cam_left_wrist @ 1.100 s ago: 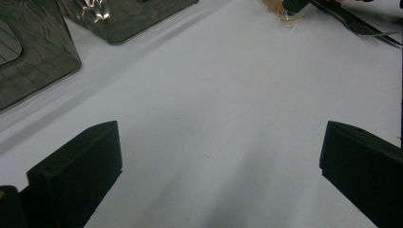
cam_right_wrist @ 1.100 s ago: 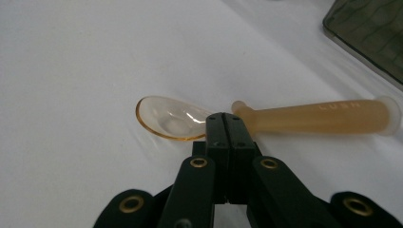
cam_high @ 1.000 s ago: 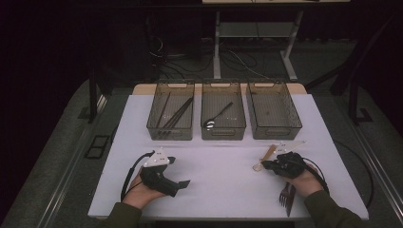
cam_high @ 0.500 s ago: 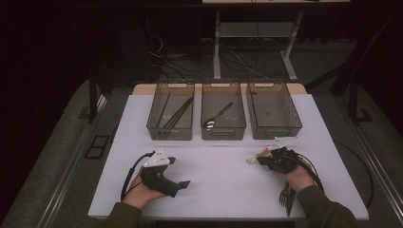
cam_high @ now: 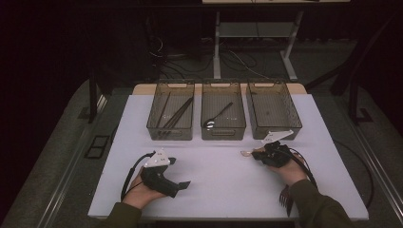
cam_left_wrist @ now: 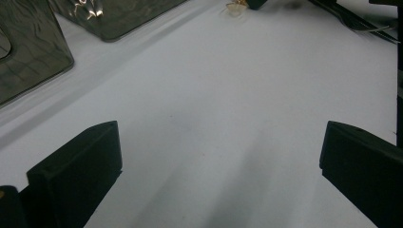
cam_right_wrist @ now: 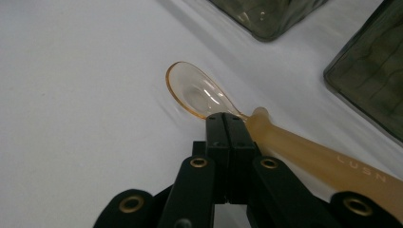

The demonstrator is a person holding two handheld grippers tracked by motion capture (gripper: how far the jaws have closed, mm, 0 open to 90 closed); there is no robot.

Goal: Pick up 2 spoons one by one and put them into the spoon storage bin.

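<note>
A translucent amber spoon [cam_right_wrist: 195, 92] lies low over the white table [cam_high: 218, 175], its bowl [cam_high: 244, 153] pointing left. My right gripper [cam_right_wrist: 225, 118] is shut at the spoon's neck, and the handle runs back along the right side of the jaws. In the high view the right gripper [cam_high: 256, 154] sits in front of the right-hand bin. My left gripper [cam_high: 183, 184] rests at the front left of the table. Its jaws stand wide apart over bare tabletop in the left gripper view [cam_left_wrist: 218, 161], with nothing between them.
Three smoky plastic bins line the far side: the left bin [cam_high: 151, 124] holds long black utensils, the middle bin [cam_high: 205, 134] a black spoon [cam_high: 218, 114], and the right bin [cam_high: 297, 124] shows nothing inside. A black fork [cam_high: 285, 197] lies by the right forearm.
The right hand has moved left across the table, and the amber spoon has gone with it. The left hand and its gripper have stayed where they were.
</note>
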